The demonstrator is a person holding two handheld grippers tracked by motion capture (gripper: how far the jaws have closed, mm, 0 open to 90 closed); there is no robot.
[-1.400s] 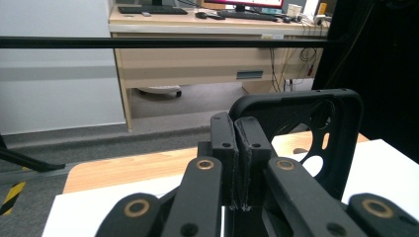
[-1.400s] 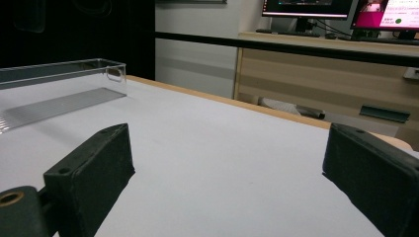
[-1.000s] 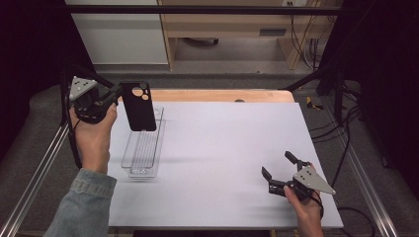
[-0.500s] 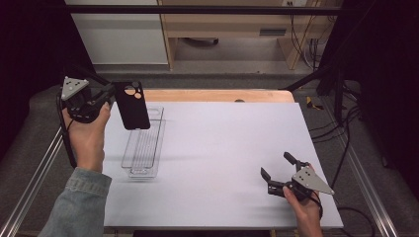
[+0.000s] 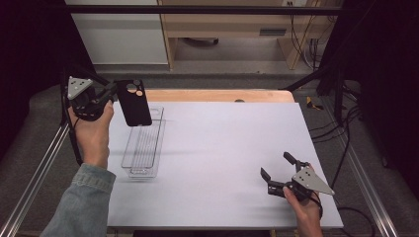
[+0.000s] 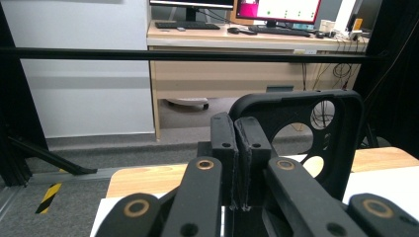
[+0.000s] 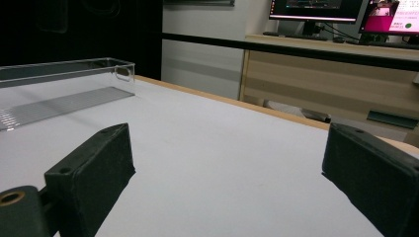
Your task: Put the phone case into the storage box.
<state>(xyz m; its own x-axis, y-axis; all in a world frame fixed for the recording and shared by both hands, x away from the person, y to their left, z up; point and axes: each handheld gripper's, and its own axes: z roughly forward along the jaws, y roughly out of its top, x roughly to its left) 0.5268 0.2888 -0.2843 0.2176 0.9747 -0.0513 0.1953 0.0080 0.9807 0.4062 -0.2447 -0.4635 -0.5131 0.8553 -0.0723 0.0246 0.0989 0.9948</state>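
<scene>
A black phone case [image 5: 133, 102] with round camera cut-outs hangs in the air over the far end of a clear plastic tray [image 5: 143, 148]. My left gripper [image 5: 116, 94] is shut on the case's edge, near the table's far left corner. In the left gripper view the two pads [image 6: 225, 143] press together on the rim of the phone case [image 6: 353, 143], which stands upright to the right of the jaws. My right gripper [image 5: 275, 165] rests low at the table's near right, open, with nothing between its fingers [image 7: 94, 168].
The white table top [image 5: 227, 148] has a wooden strip along its far edge. Metal frame rails run along both sides, and a black bar crosses above the far edge. The clear tray [image 7: 59, 101] lies far left in the right gripper view.
My left gripper has shifted slightly to the left with the phone case in it. The right gripper has stayed where it was.
</scene>
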